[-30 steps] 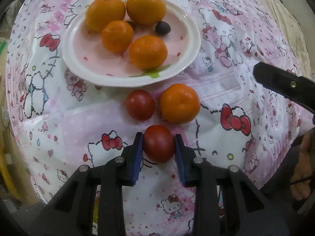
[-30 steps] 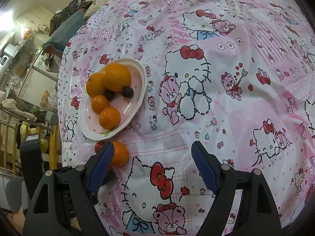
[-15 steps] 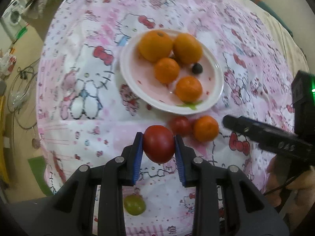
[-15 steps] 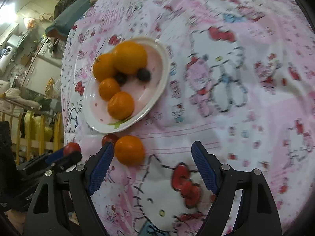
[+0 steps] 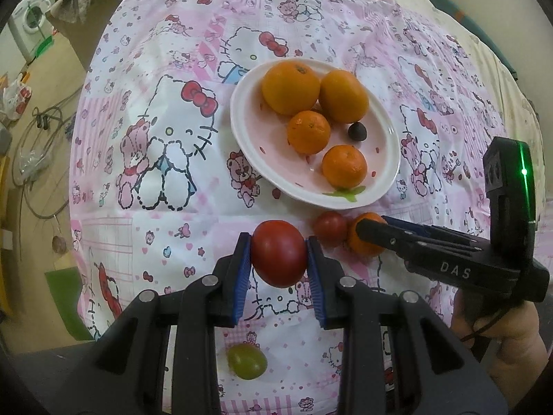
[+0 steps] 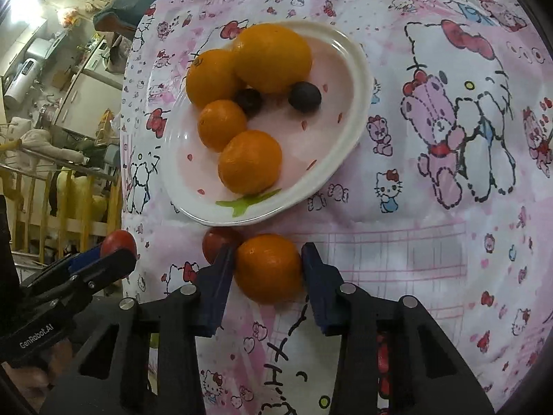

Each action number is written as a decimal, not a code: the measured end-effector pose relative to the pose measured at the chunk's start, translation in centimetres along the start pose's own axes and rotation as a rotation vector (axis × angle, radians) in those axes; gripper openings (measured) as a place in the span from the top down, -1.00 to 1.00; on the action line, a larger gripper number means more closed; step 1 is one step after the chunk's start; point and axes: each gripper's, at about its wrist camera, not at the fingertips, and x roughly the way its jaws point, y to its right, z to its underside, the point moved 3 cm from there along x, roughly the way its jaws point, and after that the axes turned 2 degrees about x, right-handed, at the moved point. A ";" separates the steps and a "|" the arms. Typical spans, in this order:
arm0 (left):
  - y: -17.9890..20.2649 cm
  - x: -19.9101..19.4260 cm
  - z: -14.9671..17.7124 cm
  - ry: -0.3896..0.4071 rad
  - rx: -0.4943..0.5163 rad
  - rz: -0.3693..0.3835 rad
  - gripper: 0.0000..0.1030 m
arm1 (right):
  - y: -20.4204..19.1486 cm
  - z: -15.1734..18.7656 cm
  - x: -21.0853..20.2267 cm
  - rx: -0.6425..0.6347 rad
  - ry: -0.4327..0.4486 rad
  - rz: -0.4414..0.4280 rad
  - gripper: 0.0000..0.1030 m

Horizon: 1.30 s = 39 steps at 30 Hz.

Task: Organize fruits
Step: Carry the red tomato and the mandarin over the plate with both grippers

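A green fruit (image 5: pixel 246 360) lies nearest on the cloth, close under the left gripper (image 5: pixel 278 259), whose blue pads pinch a large red tomato-like fruit (image 5: pixel 278 257) from both sides, apparently raised off the surface. Just beyond and to its right, the right gripper (image 6: pixel 268 269) brackets a loose orange (image 6: pixel 269 267): both pads sit at the fruit's flanks and look to be touching it, so the grip appears closed on it, though the orange may yet rest on the cloth. A smaller red fruit (image 6: pixel 218 242) lies against that orange on its left, just short of the rim of the white plate (image 6: pixel 349 145). On the plate sit four oranges, among them a front orange (image 6: pixel 249 161) near the painted leaf and a large orange (image 6: pixel 272 57) at the back, plus two dark round fruits (image 6: pixel 304 96). By that count the sorting looks well past halfway: six pieces are plated, two are in hand, and the small red fruit and the green one remain to be gathered. The surface is a rounded table draped in a pink-and-white cartoon-cat tablecloth (image 5: pixel 166 131), wrinkled in places. Beyond its edge the room is cluttered: a washing machine (image 5: pixel 29 17) and cables on the floor on one side, wooden rails, hung clothes and appliances on the other.
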 end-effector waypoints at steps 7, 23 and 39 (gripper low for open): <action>-0.2 -0.1 0.0 0.011 0.004 -0.016 0.48 | 0.2 0.0 -0.4 0.011 0.007 -0.006 0.21; -0.6 0.6 -0.3 0.049 -0.017 -0.085 0.48 | 2.7 1.7 -5.1 0.057 0.077 -0.072 0.22; -1.1 0.1 -0.8 0.122 -0.037 -0.110 0.48 | 6.3 1.0 -13.0 0.156 0.299 -0.084 0.22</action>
